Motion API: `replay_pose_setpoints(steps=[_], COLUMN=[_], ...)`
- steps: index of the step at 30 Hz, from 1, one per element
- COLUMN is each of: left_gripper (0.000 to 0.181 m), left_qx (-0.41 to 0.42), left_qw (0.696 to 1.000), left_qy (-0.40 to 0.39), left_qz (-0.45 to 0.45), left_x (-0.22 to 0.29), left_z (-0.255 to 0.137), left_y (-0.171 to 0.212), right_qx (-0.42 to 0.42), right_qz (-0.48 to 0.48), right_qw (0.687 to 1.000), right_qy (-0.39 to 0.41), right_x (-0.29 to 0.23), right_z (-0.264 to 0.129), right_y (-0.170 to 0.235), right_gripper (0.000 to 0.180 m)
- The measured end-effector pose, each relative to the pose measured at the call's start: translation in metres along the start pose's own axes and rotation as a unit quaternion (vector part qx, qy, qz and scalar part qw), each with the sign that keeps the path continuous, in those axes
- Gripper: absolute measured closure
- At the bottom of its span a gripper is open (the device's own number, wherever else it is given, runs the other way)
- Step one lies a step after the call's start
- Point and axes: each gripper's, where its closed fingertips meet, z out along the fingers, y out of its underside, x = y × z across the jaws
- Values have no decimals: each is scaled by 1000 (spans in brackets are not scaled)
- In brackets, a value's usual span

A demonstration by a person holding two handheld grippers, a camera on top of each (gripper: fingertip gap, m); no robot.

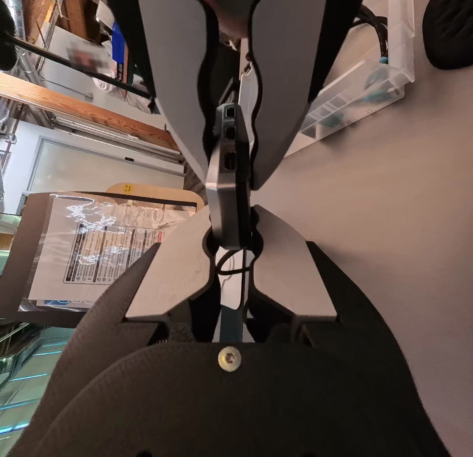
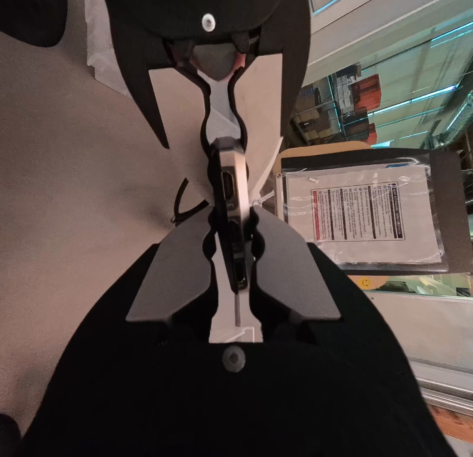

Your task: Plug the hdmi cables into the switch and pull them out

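A flat grey metal switch (image 1: 221,201) is held in the air, edge-on, between both grippers. My left gripper (image 1: 231,214) is shut on its near end. The right gripper (image 1: 230,178) comes from the opposite side and is shut on its far end. In the right wrist view my right gripper (image 2: 233,211) clamps the switch (image 2: 240,178), and the left gripper (image 2: 227,145) holds the other end. The ports (image 1: 229,160) along the edge facing me are empty. A thin black cable (image 2: 183,201) lies looped on the table below.
A white table (image 1: 358,239) lies under the grippers. A clear plastic compartment box (image 1: 353,99) stands on it, with black cables (image 1: 381,42) in a clear bin behind. A laminated sheet on a dark board (image 1: 102,252) (image 2: 358,209) stands beside the work area.
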Motion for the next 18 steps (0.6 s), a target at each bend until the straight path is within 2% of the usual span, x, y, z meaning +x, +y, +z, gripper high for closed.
replay_pose_setpoints(steps=[3,4,6,8,11,14,18], left_gripper=[157,150,147,144,150,152,153], left_qx=[2,6,-8,-8,9,-10,-34], left_qw=[1000,998,990,983,974,970,972], left_qy=[-22,-54,-135,-169,-168,-189,-189], left_qz=[-9,-16,-32,-77,-153,-149,-138], left_x=[-5,-15,-44,-65,-81,-90,-89], left_z=[2,-1,-14,-30,-48,-59,-57], left_y=[-1,-1,5,13,23,35,42], right_qx=[-12,-15,-20,3,16,14,-48], right_qz=[-1,6,36,84,143,183,217], right_qw=[1000,1000,999,995,981,964,946], right_qy=[-5,1,21,49,129,195,237], right_x=[1,5,22,43,79,101,109], right_z=[0,-3,-17,-40,-82,-119,-144], right_y=[3,4,14,24,52,80,130], right_gripper=[156,157,157,157,157,157,157])
